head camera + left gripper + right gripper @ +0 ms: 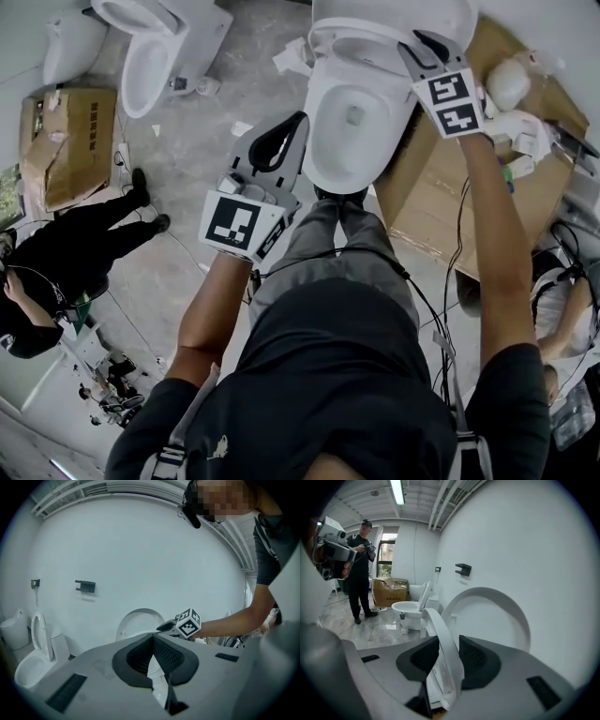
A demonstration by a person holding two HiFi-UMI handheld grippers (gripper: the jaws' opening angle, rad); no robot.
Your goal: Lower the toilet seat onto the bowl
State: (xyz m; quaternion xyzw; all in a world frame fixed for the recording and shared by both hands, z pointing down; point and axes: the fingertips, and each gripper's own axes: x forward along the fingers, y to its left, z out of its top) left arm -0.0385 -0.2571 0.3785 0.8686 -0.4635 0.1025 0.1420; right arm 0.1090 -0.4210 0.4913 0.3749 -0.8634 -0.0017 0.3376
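Pinching the seat by its thin front rim, the right gripper has its fingers closed on the plastic, one on each face. That narrow hold looks like the main weak point. The seat stands raised above the bowl, tipped a little forward of the lid, which is upright behind the bowl against the wall. The rim is smooth and curved, so the fingers could slide off as the seat's weight comes onto them. A seat let go from that height above the bowl would likely drop and slam onto the rim. The seat swings on its hinge behind the bowl, so the hand must follow an arc. A straight pull down or toward the front of the bowl would probably twist the rim between the fingers and pry it loose, or strain the hinge. Near the bottom the lower finger could be caught between seat and bowl if the grip is not shifted or released just above contact. The left gripper hangs in front of the bowl and to its left. Its fingers are slightly apart with nothing between them, so it gives no backup support. It also sits close enough to the bowl's edge that the descending seat or the right arm might knock it. Pulling too hard could also bring the lid forward over the bowl.
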